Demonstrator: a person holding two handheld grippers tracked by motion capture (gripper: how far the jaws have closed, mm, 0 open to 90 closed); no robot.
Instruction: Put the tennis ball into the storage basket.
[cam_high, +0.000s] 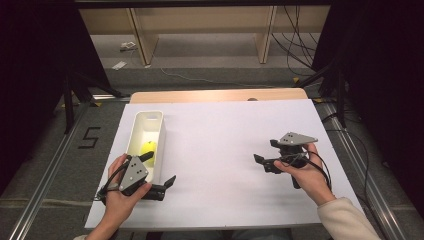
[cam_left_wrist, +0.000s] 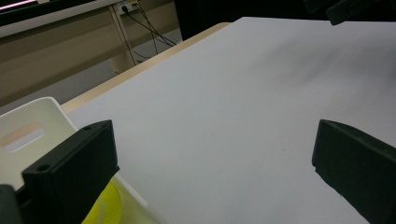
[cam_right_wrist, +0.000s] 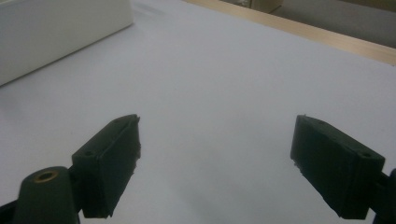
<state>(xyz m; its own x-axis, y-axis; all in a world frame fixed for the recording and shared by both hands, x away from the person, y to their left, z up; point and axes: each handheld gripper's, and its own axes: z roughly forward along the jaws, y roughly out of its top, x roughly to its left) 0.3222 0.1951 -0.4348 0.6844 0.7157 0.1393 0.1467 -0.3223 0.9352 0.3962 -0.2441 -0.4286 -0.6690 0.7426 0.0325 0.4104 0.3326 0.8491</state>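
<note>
The white bin (cam_high: 145, 135) lies at the table's left, its long axis running from the person toward the far edge. A yellow object (cam_high: 148, 148) rests inside, near the bin's middle; its orientation cannot be determined. The left gripper (cam_high: 161, 172) is wide open and empty, one jaw over the bin's near end. A careless sweep there could knock the bin askew. The right gripper (cam_high: 266, 154), also wide open and empty, hovers over the bare white sheet (cam_high: 225, 145), well apart from the bin.
</note>
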